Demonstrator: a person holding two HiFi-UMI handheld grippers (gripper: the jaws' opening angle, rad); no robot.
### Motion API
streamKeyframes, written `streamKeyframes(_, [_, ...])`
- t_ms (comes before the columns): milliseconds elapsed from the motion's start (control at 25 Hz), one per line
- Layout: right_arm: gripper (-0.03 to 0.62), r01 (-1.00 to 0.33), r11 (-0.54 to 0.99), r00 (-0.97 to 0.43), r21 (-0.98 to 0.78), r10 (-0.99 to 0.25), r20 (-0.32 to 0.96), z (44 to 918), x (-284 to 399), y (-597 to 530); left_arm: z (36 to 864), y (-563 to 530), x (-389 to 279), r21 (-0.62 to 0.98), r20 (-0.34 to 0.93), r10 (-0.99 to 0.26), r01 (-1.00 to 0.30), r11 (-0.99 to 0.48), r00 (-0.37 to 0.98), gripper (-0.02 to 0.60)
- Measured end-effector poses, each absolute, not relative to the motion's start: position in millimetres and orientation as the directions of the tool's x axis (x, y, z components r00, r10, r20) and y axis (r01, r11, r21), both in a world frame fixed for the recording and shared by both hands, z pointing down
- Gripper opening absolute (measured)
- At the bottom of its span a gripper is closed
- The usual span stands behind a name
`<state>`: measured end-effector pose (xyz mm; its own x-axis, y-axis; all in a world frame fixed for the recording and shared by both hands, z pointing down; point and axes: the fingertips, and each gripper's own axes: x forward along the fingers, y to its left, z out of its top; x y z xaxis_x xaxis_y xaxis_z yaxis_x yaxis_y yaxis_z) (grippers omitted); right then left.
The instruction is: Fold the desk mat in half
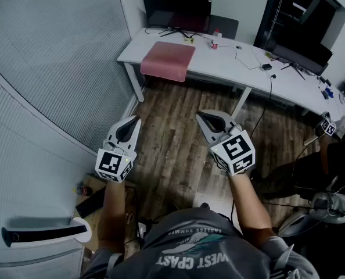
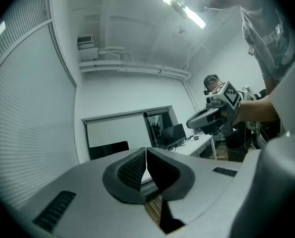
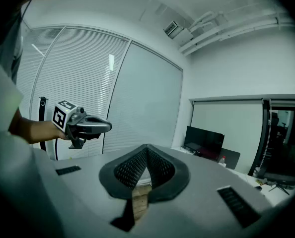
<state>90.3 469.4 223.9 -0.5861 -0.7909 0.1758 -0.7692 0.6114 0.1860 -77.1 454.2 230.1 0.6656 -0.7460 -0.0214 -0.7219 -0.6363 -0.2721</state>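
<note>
Far off on the desk [image 1: 227,64] lies the pink desk mat [image 1: 168,61]; near, left tongs [image 1: 136,121] and right tongs [image 1: 200,115] are both closed, empty.

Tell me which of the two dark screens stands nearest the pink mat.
The dark flat screen at the left end, just behind the pink rectangular desk mat on the white desk; the other dark screen stands far to the right.

Dark wood-plank floor [image 1: 172,138] runs to a long white tabletop [image 1: 219,63] carrying two dark monitors [image 1: 177,10]. Slatted blinds [image 1: 50,51] cover the curved left wall; a ceiling strip light [image 2: 184,11] glows, seemingly fluorescent.
</note>
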Motion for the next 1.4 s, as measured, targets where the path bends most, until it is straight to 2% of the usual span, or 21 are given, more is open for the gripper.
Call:
streamKeyframes(960, [0.026,-0.799,0.573,-0.543,0.181,-0.818,0.192,237,53,441,245,421,-122,-0.249,-0.034,-0.725,-0.708,-0.660,0.688,0.020])
streamKeyframes(1400, [0.026,-0.776,0.606,-0.572,0.175,-0.793,0.210,255,42,366,268,369,-152,-0.226,0.019,-0.788,-0.765,-0.603,0.615,0.020])
